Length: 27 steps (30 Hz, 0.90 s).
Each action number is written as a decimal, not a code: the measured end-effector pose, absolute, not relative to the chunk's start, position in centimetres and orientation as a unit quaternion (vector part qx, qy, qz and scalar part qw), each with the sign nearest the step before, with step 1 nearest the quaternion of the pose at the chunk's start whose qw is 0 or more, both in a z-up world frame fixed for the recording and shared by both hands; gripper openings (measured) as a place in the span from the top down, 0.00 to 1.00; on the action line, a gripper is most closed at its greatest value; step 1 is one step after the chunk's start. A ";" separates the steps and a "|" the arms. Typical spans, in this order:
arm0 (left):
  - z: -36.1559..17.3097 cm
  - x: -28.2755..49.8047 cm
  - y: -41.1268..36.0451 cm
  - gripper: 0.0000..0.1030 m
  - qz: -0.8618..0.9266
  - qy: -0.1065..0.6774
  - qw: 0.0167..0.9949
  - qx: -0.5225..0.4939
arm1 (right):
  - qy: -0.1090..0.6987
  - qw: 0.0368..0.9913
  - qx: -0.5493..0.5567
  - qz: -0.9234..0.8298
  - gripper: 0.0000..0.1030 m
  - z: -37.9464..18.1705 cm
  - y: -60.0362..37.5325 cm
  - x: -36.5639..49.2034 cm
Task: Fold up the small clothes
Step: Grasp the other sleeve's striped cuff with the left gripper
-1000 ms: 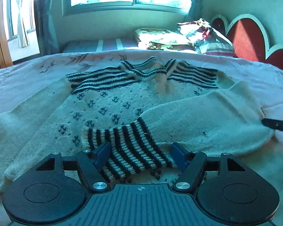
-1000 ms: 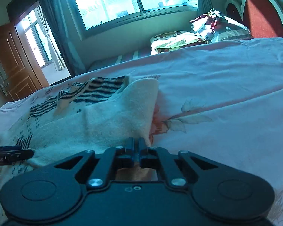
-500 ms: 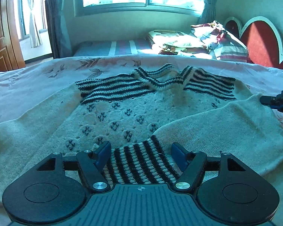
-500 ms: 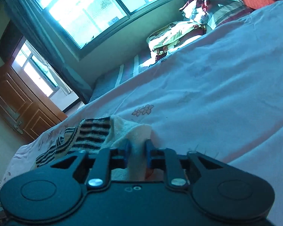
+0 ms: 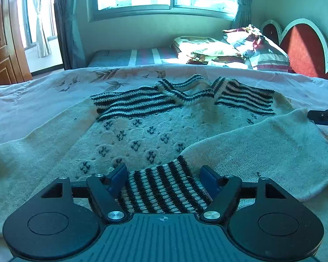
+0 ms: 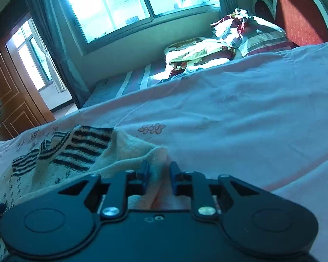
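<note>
indoors, sweater (image 5: 142, 135) on floral bedsheet (image 6: 240, 109).

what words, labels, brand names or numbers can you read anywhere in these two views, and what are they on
No readable text in either view.
Left claw body: only a small crosshair mark, not lettering.
Right claw body: small round fittings, no lettering.
Sweater: stripes and small knitted motifs, no words or visible tag.
Bedsheet: printed flowers and leaves only.
</note>
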<state>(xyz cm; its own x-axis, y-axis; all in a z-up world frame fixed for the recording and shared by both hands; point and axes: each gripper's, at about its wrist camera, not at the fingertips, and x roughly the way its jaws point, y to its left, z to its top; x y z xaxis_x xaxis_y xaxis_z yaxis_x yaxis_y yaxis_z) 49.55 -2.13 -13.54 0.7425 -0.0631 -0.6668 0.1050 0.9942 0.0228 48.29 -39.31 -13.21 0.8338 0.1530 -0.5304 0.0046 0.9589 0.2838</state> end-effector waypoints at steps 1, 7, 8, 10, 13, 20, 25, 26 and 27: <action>-13.3 49.0 -1.9 0.29 -0.040 0.347 0.936 0.026 | 0.275 0.951 0.133 0.056 0.74 -12.5 -39.0 46.8; -14.7 47.8 -1.4 0.22 -0.043 0.349 0.936 0.028 | 0.324 0.938 0.018 0.125 0.82 -14.4 -33.9 42.1; -14.5 48.0 -1.2 0.21 -0.044 0.352 0.935 0.025 | 0.309 0.943 0.008 0.120 0.81 -14.6 -33.5 41.7; -13.7 47.9 -0.5 0.21 -0.043 0.357 0.933 0.009 | 0.309 0.945 0.018 0.106 0.78 -13.5 -33.2 41.5; -12.4 45.6 3.0 0.21 -0.020 0.339 0.940 -0.030 | 0.279 0.955 0.056 0.088 0.70 -11.8 -33.7 40.5; -13.0 38.4 19.1 0.21 0.110 0.321 0.926 -0.165 | 0.301 0.946 0.112 0.051 0.69 -12.0 -34.2 39.4; -15.4 35.0 30.4 0.21 0.181 0.280 0.877 -0.347 | 0.305 0.942 0.133 0.046 0.69 -11.7 -32.0 39.1; -15.7 34.7 31.7 0.21 0.181 0.265 0.871 -0.373 | 0.304 0.942 0.134 0.047 0.69 -11.4 -31.3 39.1; -16.2 34.6 32.9 0.21 0.184 0.247 0.864 -0.397 | 0.303 0.942 0.133 0.048 0.69 -11.1 -30.5 39.2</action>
<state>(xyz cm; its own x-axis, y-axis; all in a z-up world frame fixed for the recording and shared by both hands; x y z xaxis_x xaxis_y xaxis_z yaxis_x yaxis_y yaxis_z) 34.61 32.90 -16.21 0.8102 0.1216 -0.5734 -0.5143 0.6167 -0.5960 39.16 -30.52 -11.12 0.8116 0.1712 -0.5586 -0.0094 0.9598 0.2805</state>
